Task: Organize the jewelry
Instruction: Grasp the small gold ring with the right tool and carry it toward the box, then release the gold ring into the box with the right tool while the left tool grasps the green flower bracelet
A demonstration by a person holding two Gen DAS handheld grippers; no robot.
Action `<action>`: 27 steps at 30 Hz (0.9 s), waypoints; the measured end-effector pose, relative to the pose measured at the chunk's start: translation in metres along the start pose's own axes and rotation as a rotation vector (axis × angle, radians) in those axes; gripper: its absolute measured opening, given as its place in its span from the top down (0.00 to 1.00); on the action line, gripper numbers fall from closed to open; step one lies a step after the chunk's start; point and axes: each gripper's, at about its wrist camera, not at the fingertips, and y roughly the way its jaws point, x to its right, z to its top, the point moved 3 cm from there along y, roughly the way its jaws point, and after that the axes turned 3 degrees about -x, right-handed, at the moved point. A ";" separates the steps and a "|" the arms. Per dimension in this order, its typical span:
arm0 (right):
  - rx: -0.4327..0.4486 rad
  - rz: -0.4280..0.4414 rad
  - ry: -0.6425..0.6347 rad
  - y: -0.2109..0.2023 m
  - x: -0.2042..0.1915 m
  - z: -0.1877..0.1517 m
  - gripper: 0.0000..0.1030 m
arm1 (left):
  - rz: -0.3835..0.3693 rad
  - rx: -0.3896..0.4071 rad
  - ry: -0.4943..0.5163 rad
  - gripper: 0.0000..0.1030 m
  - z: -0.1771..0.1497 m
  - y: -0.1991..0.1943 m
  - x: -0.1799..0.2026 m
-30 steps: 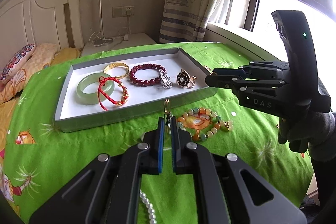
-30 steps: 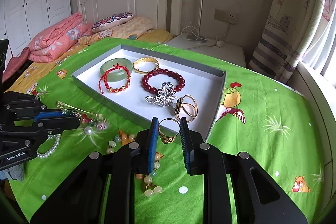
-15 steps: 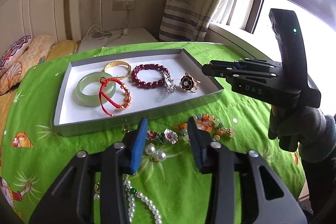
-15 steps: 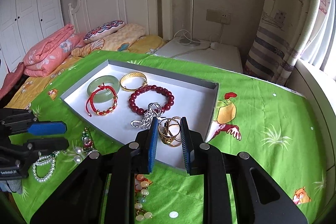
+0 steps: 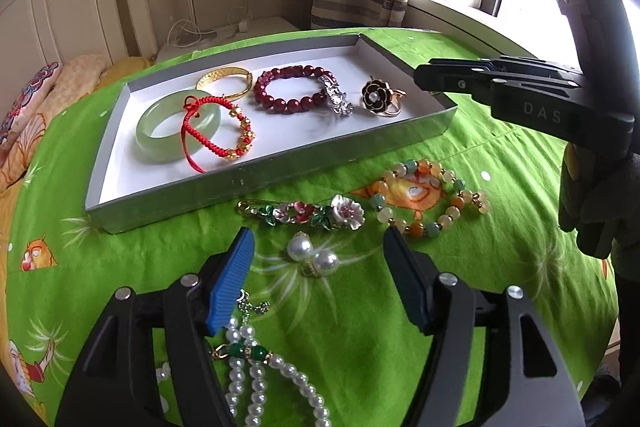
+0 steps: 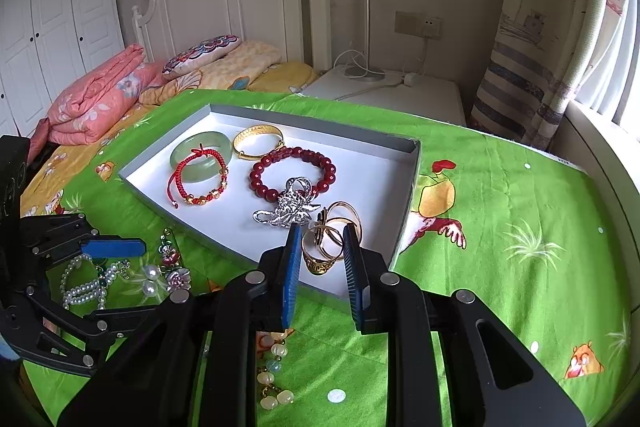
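Observation:
A grey tray (image 5: pixel 256 183) (image 6: pixel 414 163) on a green cloth holds a jade bangle (image 5: pixel 178 125), a red cord bracelet (image 5: pixel 216 131), a gold bangle (image 5: pixel 226 83), a dark red bead bracelet (image 5: pixel 290 89) and a black flower ring (image 5: pixel 376 97). My right gripper (image 6: pixel 320 259) is shut on a gold ring (image 6: pixel 318 261), held over the tray's near corner beside the flower ring (image 6: pixel 340 223). My left gripper (image 5: pixel 320 267) is open above a pair of pearl earrings (image 5: pixel 314 257). A flower hairpin (image 5: pixel 304 213), a coloured bead bracelet (image 5: pixel 428 197) and a pearl necklace (image 5: pixel 260 367) lie on the cloth.
A bed with pillows (image 6: pixel 204 53) and a pink quilt (image 6: pixel 96 95) lies to the left. A white nightstand (image 6: pixel 384 87) with a cable stands behind the tray. A curtain (image 6: pixel 536 67) and window sill are on the right.
My left gripper let go of the flower hairpin, opened wide and pulled back. My right gripper carried the gold ring forward over the tray's near corner.

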 end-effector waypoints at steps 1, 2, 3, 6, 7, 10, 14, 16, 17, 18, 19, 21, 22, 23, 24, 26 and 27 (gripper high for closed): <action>-0.001 0.000 -0.003 0.000 -0.001 0.000 0.79 | -0.017 -0.011 -0.012 0.35 0.001 0.002 -0.002; -0.002 0.001 -0.005 0.000 -0.001 0.000 0.79 | -0.025 -0.021 -0.018 0.35 0.003 0.004 -0.003; -0.002 0.002 -0.007 0.000 -0.002 0.000 0.79 | -0.028 -0.032 -0.018 0.35 0.005 0.007 -0.004; 0.004 0.005 -0.007 -0.001 -0.003 0.002 0.79 | -0.017 -0.056 -0.019 0.33 0.015 0.017 -0.005; 0.007 0.005 -0.006 -0.002 -0.003 0.002 0.79 | -0.018 -0.058 -0.021 0.30 0.019 0.019 -0.006; 0.010 0.004 -0.006 -0.004 -0.001 0.003 0.79 | 0.003 -0.069 -0.007 0.38 0.026 0.026 -0.004; 0.016 0.003 0.003 -0.007 0.004 0.002 0.79 | 0.031 -0.050 0.050 0.38 0.023 0.025 0.005; 0.016 0.000 0.008 -0.008 0.007 0.002 0.79 | 0.033 -0.037 0.047 0.38 0.020 0.022 0.004; 0.015 0.000 0.009 -0.008 0.008 0.001 0.79 | 0.025 -0.029 0.040 0.38 0.020 0.019 0.004; 0.014 -0.001 0.010 -0.008 0.009 0.001 0.79 | 0.017 -0.020 0.035 0.38 0.020 0.016 0.004; 0.013 -0.002 0.010 -0.008 0.009 0.001 0.79 | 0.011 -0.012 0.035 0.38 0.020 0.012 0.004; 0.011 -0.003 0.007 -0.007 0.009 0.002 0.79 | 0.006 0.007 0.044 0.38 0.023 0.003 0.007; 0.009 -0.005 0.004 -0.006 0.009 0.003 0.79 | 0.004 0.014 0.048 0.38 0.026 0.000 0.009; 0.005 -0.008 0.001 -0.004 0.009 0.005 0.79 | -0.001 0.022 0.050 0.38 0.029 -0.004 0.011; 0.002 -0.010 -0.002 -0.002 0.008 0.008 0.79 | -0.008 0.028 0.048 0.38 0.033 -0.007 0.012; -0.008 -0.018 -0.010 0.004 0.008 0.013 0.79 | -0.015 0.039 0.035 0.38 0.041 -0.009 0.012; -0.013 -0.021 -0.012 0.007 0.008 0.016 0.79 | -0.017 0.044 0.025 0.38 0.046 -0.009 0.010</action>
